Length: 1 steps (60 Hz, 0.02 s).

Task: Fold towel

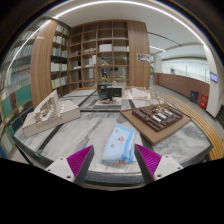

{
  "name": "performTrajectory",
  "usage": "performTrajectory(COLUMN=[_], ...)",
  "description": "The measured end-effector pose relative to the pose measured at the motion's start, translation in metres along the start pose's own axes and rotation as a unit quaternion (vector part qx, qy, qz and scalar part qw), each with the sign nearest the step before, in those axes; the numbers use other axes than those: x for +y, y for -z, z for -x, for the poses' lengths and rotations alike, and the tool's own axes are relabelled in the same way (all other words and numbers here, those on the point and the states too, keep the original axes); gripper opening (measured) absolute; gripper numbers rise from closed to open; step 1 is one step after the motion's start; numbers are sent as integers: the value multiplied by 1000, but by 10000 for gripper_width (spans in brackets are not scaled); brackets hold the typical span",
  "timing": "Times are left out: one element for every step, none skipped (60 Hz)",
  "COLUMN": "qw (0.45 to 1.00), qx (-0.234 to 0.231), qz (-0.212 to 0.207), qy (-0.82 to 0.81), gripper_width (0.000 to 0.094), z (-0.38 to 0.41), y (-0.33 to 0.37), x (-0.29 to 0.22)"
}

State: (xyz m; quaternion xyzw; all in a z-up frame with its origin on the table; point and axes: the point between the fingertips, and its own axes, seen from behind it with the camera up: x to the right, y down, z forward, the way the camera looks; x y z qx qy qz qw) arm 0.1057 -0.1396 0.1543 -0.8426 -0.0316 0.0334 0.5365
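Towel [118, 144], light blue cloth already bunched into a compact oblong, lying on the pale marble-patterned table [70, 135] just ahead of the gripper [113, 160]. Magenta-padded fingers spread wide, holding nothing; the towel sits beyond their tips, aligned with the gap. Its long axis runs away from the gripper, leaning slightly rightward. A dark wooden tray [158, 120] stands right of the towel.

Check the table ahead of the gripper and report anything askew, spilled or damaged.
Nothing stands out. The light blue folded towel lies flat on the marble-patterned table, just ahead of the open gripper, between the lines of its fingers, slightly angled. Nothing looks spilled or damaged; the model buildings beyond stand upright.
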Motion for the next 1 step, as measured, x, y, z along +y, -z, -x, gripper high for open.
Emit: performTrajectory(qw=[1000], qx=[1], qz=[2], qy=[-3], gripper_width=[844], z=[-1], y=[0], x=[2])
